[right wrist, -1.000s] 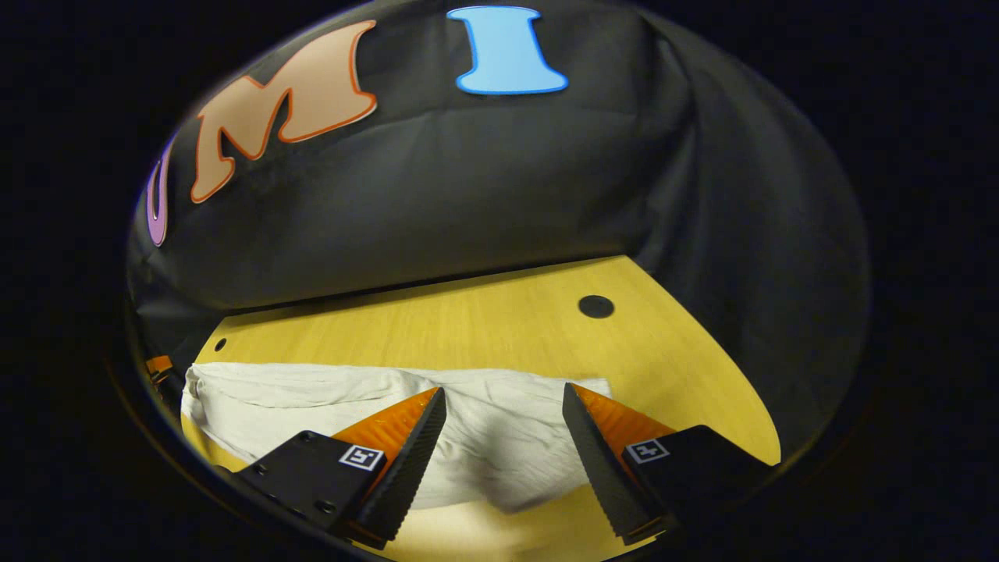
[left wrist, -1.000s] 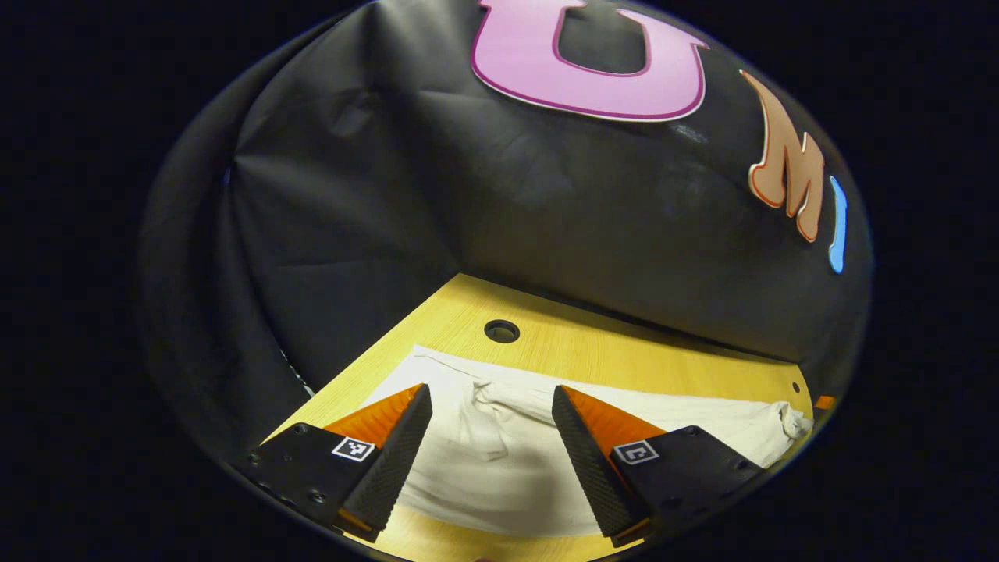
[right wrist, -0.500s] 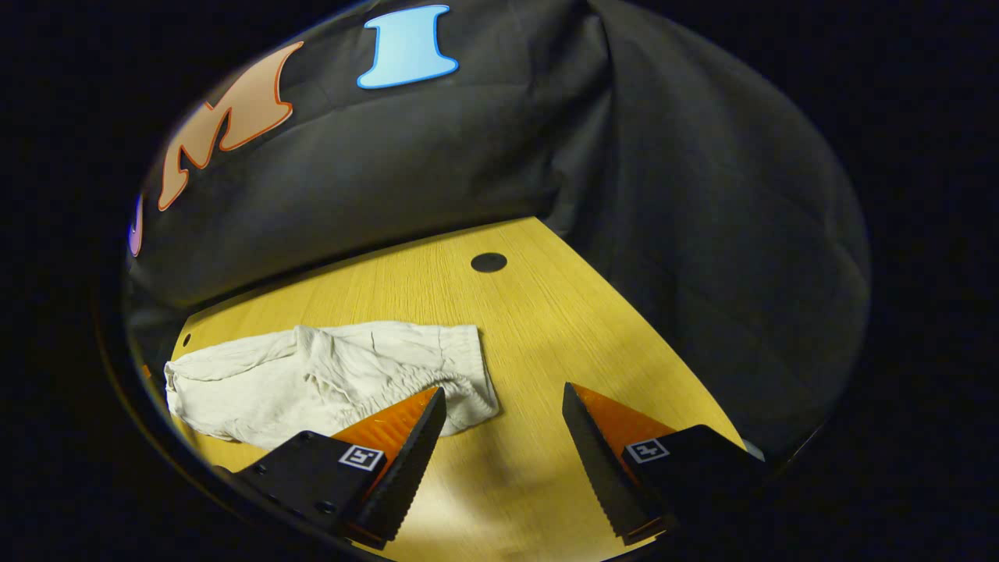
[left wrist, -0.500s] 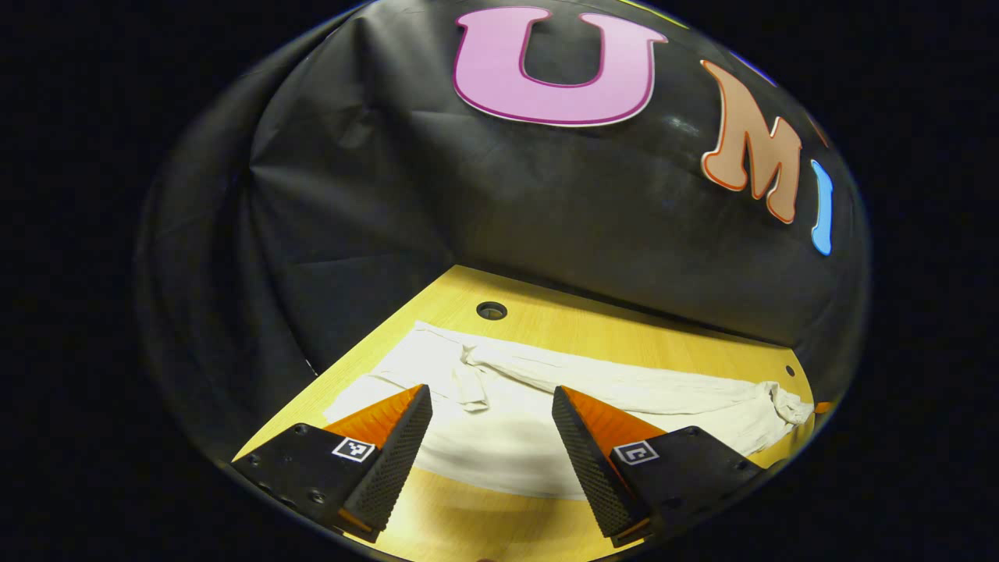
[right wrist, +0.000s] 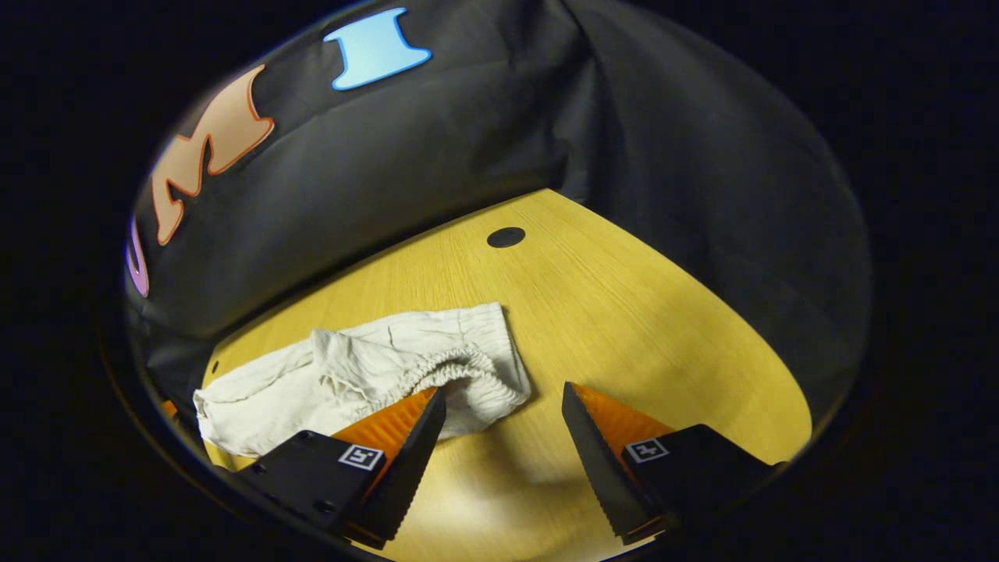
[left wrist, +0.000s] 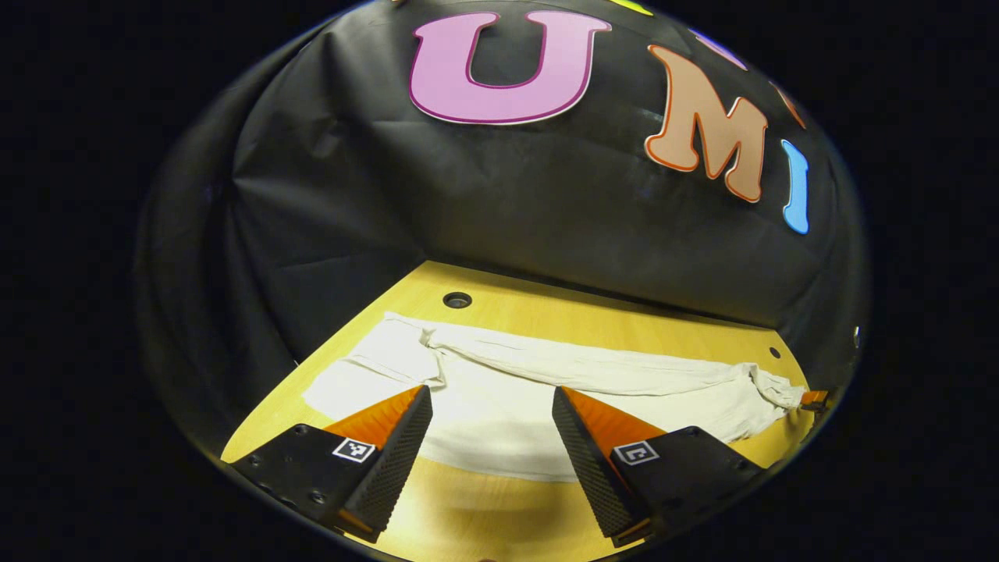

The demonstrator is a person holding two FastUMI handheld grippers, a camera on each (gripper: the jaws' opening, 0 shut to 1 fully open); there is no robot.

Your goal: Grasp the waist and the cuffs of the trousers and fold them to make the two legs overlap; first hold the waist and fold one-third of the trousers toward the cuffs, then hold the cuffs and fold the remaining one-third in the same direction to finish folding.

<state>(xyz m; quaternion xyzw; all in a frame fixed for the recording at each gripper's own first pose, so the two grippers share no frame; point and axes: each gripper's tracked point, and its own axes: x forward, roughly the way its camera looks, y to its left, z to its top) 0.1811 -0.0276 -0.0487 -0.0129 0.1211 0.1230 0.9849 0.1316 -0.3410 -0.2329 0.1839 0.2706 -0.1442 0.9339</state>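
**Both grippers open above the trousers**

The white trousers [left wrist: 546,390] lie stretched along the counter [right wrist: 624,312], near its far edge. The left gripper [left wrist: 492,406] hangs over them, fingers spread, empty. The right gripper [right wrist: 503,406] gapes too, just beside the elastic waist [right wrist: 460,367], holding nothing.

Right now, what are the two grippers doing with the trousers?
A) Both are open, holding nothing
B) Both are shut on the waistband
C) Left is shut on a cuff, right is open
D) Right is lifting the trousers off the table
A: the left gripper and right gripper both stand open with gaps between their fingers, and the trousers lie flat on the table.
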